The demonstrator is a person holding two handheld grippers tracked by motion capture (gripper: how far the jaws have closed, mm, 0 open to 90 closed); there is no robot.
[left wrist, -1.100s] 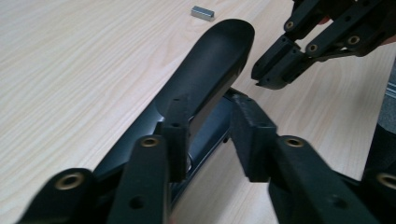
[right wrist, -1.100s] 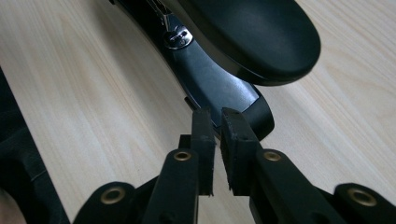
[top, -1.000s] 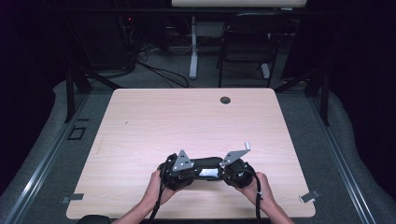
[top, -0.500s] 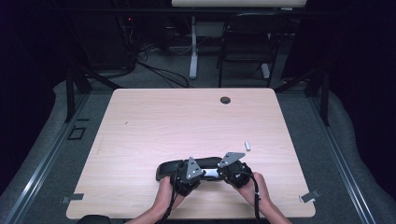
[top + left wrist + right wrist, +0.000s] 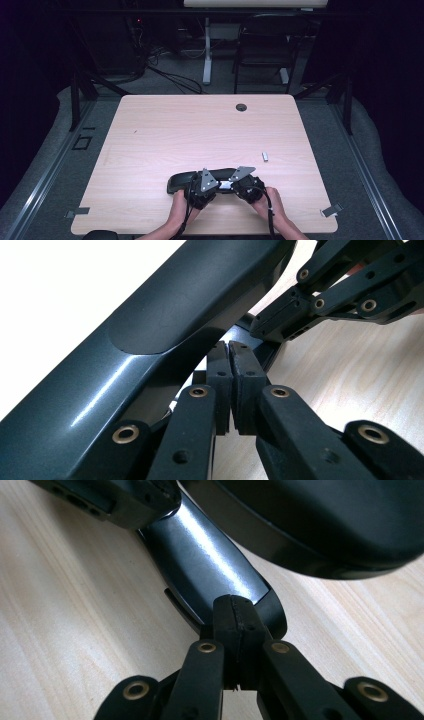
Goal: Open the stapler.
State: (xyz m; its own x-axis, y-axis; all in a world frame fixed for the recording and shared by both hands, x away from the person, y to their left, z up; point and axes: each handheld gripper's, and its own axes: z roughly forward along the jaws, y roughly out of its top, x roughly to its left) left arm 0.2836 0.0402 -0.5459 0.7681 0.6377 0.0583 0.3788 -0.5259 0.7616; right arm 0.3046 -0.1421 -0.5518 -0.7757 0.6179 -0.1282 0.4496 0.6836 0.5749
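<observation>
A long dark glossy object (image 5: 181, 181), shaped like a stapler, lies near the table's front edge. My left gripper (image 5: 202, 186) and right gripper (image 5: 245, 184) sit side by side at its right end, each held by a hand. In the left gripper view the jaws (image 5: 230, 360) are shut pad to pad just under the dark body (image 5: 165, 320), with the right gripper (image 5: 300, 315) close at the upper right. In the right gripper view the jaws (image 5: 235, 612) are shut, their tips against the end of a shiny grey arm (image 5: 210, 565) of the object. Nothing shows between either pair of pads.
A small silver piece (image 5: 265, 156) lies on the wooden table (image 5: 200, 130) to the right of the grippers. A dark round grommet (image 5: 241, 107) sits near the far edge. Black chairs and cables stand on the floor beyond.
Both grippers have sunk toward the table and the front edge. The left gripper has swung right, and the dark object's left end now sticks out beside it.
</observation>
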